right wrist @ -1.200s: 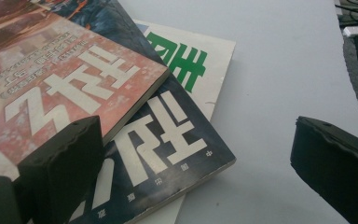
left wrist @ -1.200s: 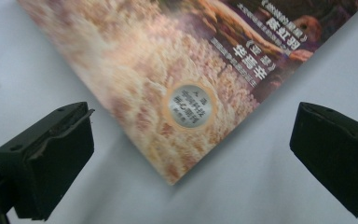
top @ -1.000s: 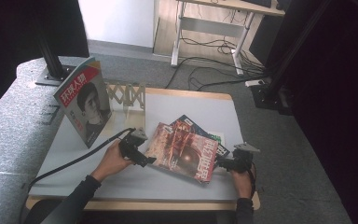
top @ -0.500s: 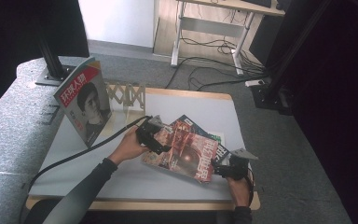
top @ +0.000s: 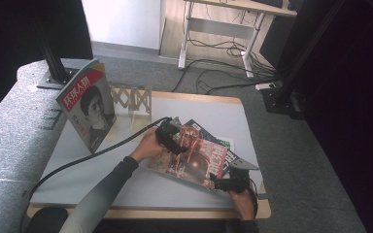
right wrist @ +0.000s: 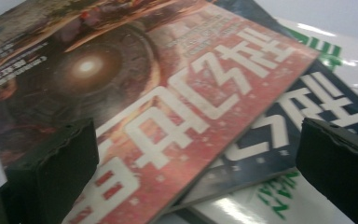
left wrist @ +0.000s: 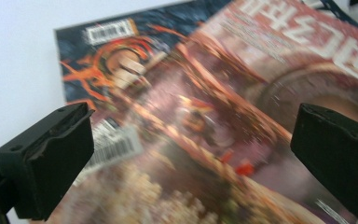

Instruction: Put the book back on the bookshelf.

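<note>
Red magazine [top: 190, 158] lies atop a stack of mags on the white counter [top: 126, 170], w/ a dark-blue magazine [top: 196, 127] under it and a green-and-white one [right wrist: 317, 51] at the bottom. Left tongs [top: 171, 138] hover over its upper-left part, jaws spread wide, nothing pinched. Right tongs [top: 223, 183] sit at its lower-right corner, jaws also spread, gripping nothing; a separate mag [top: 88, 106] stands upright at counter's left.

My left gripper view is smeared with blur, so I can't read the red magazine [left wrist: 223, 116] cover or its barcode. The dark magazine [right wrist: 279, 135] sits mostly buried under it, and the green-and-white one [right wrist: 326, 46] runs off the frame edge.
</note>
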A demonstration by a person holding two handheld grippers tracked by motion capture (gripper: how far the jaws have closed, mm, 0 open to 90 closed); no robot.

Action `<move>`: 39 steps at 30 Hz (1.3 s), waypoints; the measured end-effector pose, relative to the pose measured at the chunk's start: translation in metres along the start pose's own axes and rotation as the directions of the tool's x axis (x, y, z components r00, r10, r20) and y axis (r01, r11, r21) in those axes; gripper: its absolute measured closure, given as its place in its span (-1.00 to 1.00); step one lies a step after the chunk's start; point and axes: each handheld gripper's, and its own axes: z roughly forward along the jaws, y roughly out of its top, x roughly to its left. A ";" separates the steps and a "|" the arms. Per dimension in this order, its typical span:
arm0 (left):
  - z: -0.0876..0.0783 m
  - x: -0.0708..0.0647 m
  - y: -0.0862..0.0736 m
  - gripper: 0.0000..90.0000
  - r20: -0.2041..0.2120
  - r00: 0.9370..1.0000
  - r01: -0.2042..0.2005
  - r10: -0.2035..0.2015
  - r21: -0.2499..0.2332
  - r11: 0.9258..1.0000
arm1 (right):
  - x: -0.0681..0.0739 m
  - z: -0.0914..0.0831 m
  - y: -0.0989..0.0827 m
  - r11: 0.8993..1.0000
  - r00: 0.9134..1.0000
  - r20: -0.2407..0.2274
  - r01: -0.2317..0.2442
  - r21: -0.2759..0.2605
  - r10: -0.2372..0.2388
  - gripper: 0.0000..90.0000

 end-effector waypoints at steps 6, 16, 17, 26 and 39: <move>0.009 0.015 -0.001 -1.00 -0.029 0.999 0.027 -0.027 0.008 1.000 | 0.010 0.003 0.001 0.999 0.999 -0.025 0.028 0.018 -0.028 -1.00; 0.024 0.026 -0.005 -1.00 -0.029 0.998 0.058 -0.058 0.025 0.998 | 0.016 0.000 -0.004 0.999 0.997 -0.066 0.039 0.024 -0.037 -1.00; 0.025 0.027 -0.005 -1.00 -0.033 0.998 0.056 -0.055 0.032 0.998 | 0.018 -0.001 -0.004 0.999 0.997 -0.069 0.045 0.027 -0.043 -1.00; 0.027 0.028 -0.007 -1.00 -0.049 0.996 0.070 -0.069 0.026 0.997 | 0.023 -0.006 -0.009 0.997 0.994 -0.082 0.073 0.032 -0.070 -1.00; 0.018 0.019 -0.009 -1.00 -0.049 0.997 0.066 -0.062 0.093 0.993 | 0.017 -0.010 -0.012 0.995 0.994 -0.080 0.073 0.064 -0.068 -1.00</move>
